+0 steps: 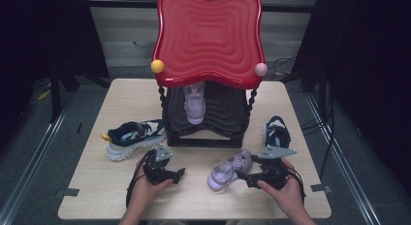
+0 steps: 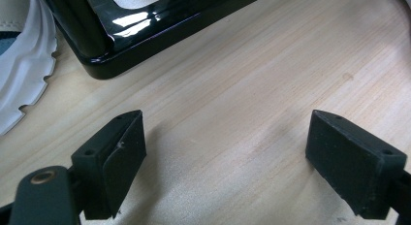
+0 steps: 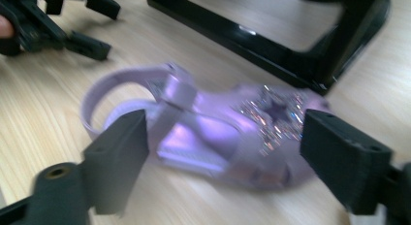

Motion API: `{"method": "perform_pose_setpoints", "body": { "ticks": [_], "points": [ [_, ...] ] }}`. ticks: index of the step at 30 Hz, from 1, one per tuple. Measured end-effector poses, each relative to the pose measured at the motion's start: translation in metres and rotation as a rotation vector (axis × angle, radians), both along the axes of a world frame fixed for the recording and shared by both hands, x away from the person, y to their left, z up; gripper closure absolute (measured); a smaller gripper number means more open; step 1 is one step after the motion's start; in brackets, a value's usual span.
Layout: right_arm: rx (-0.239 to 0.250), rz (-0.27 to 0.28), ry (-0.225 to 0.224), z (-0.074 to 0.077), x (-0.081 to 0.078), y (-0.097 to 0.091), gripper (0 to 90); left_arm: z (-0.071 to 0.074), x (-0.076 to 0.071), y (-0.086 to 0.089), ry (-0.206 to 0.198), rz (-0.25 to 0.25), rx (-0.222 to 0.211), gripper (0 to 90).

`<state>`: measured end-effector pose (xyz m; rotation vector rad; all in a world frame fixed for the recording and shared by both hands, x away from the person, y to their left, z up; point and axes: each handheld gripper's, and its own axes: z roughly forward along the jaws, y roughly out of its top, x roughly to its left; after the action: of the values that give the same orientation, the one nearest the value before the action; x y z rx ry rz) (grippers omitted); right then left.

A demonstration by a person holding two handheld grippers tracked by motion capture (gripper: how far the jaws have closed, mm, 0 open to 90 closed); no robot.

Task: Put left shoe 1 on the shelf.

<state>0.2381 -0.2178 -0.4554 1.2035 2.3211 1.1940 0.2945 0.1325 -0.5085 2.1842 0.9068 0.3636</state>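
A lilac glitter sandal (image 1: pixel 227 169) lies on its side on the wooden table, in front of the rack. My right gripper (image 1: pixel 242 177) points left at it, open. In the right gripper view the sandal (image 3: pixel 218 133) lies just beyond the wide jaws of the right gripper (image 3: pixel 223 152), and neither pad presses on it. My left gripper (image 1: pixel 181 174) rests on the table left of the sandal, open. In its own view the left gripper (image 2: pixel 223 157) has only bare wood between its pads. The matching lilac sandal (image 1: pixel 195 104) stands on the rack's lower black shelf.
A two-tier shoe rack with a red top (image 1: pixel 208 36) and black base (image 1: pixel 206 140) stands mid-table. A navy and white sneaker (image 1: pixel 135 136) lies left of it, and a blue and black sandal (image 1: pixel 277 133) lies to its right. The rack's base corner (image 2: pixel 145 31) is close ahead of the left jaws.
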Motion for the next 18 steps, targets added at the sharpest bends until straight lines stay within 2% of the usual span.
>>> {"method": "perform_pose_setpoints", "body": {
  "ticks": [4,10,13,18],
  "points": [
    [-0.009,0.01,-0.017,0.001,0.009,0.016,15.0,0.0,0.0,0.0,0.0,0.004,-0.001,14.0],
    [-0.021,0.015,-0.011,-0.01,0.015,0.032,14.2,0.0,0.0,0.0,0.001,0.003,0.003,14.1],
    [-0.065,0.028,-0.044,-0.012,0.013,0.035,14.4,0.0,0.0,0.0,0.001,0.002,0.002,14.1],
    [-0.078,0.04,-0.041,-0.011,0.008,0.029,15.0,0.0,0.0,0.0,0.001,0.003,0.002,14.1]
  ]
}}
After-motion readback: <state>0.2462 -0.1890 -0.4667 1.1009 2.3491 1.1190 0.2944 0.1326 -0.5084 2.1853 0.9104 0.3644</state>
